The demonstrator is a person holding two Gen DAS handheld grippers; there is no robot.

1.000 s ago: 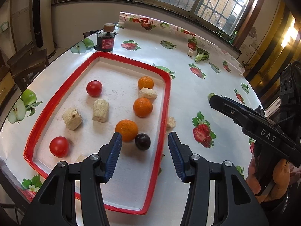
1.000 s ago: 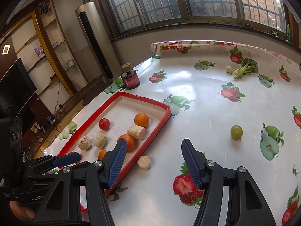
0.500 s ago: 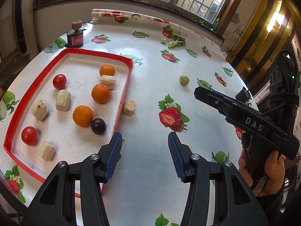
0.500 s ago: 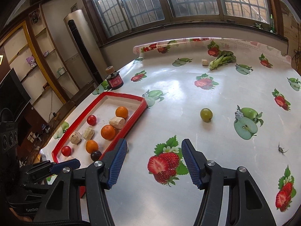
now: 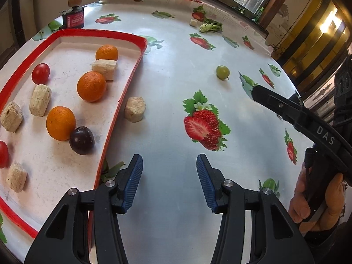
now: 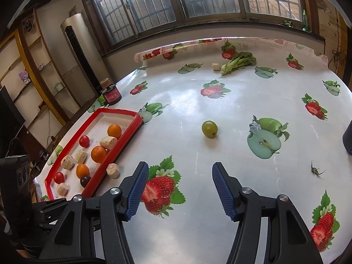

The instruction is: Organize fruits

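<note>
Right wrist view shows my right claw (image 6: 178, 189) released, so I should straddle the green fruit (image 6: 209, 128) mid-tabletop before squeezing gently.

Table (image 6: 231, 110): tray (image 6: 123, 140), green fruit (image 6: 209, 128), perhaps greens (image 6: 238, 61).

Glossy tablecloth (image 6: 191, 101); matt, scuffed tray (image 5: 129, 74)
</note>
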